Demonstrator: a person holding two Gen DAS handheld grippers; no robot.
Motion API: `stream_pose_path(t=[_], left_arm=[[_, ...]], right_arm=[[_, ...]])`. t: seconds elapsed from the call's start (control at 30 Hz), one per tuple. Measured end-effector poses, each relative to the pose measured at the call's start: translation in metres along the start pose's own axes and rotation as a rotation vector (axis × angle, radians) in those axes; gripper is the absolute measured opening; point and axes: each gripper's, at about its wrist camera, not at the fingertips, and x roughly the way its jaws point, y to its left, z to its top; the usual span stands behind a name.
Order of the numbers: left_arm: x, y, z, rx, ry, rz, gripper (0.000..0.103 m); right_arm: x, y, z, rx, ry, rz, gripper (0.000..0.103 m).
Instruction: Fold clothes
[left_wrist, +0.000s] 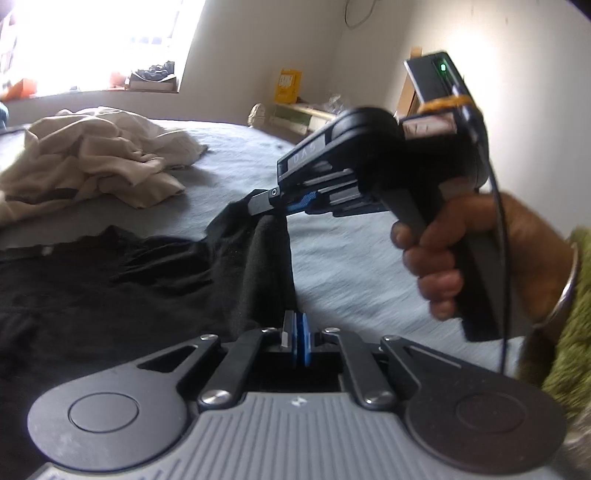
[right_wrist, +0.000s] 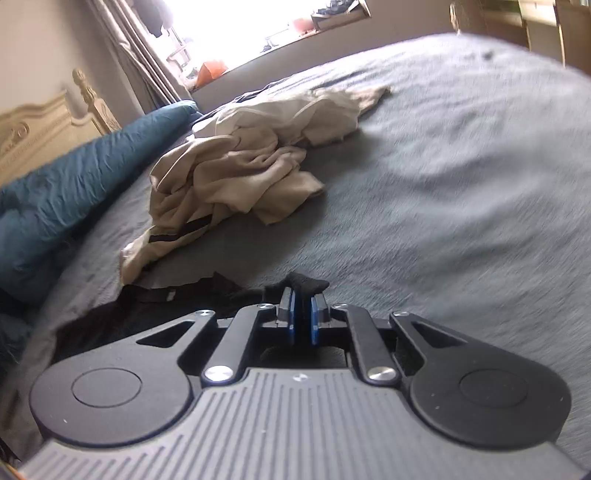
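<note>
Now, near to far:

Left hand-held gripper (left_wrist: 295, 334): its blue pads are pressed together at the bottom of the left wrist view, pinching an edge of the black garment (left_wrist: 110, 280); the cloth rises in a taut dark band straight up from the pads.

Right hand-held gripper (right_wrist: 303, 314): closed on a small bunched tip of the same black garment (right_wrist: 306, 284), which pokes out just past the blue pads. In the left wrist view this hand-held gripper (left_wrist: 264, 202) reaches in from the right, tilted downward, its fingertips clamped on the upper end of the lifted fold.

Right hand (left_wrist: 443, 258): wrapped around the black handle, with a metal bangle (left_wrist: 565, 288) at the wrist and a fuzzy green sleeve (left_wrist: 569, 332) behind it.

Black garment: lies mostly spread on the bed (left_wrist: 351, 258), on the near part and to the left of both hand-held grippers; one edge is raised off the bed between the two grips.

Bed: covered in a grey sheet, bare to the right of the black garment.

Beige clothes (right_wrist: 236, 166): a crumpled heap farther back on the bed, apart from the black garment.

Blue quilt (right_wrist: 74, 177): rolled along the left edge of the bed, beside a cream headboard (right_wrist: 37, 136).

Window (left_wrist: 103, 37): bright, at the far wall, with small items on its sill.
</note>
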Motion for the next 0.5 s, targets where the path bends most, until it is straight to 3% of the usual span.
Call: stream_pose_path(t=[0.27,0.5], left_arm=[[0.024,-0.034,0.023,-0.127,-0.016,-0.188,0.003],[0.079,-0.063,0.012,-0.194,0.077,-0.233,0.003]], right_arm=[[-0.036,0.004,0.028,-0.255,-0.009,-0.223,0.007],[-0.021,-0.021,0.023,-0.469,0.119,-0.436,0.007]])
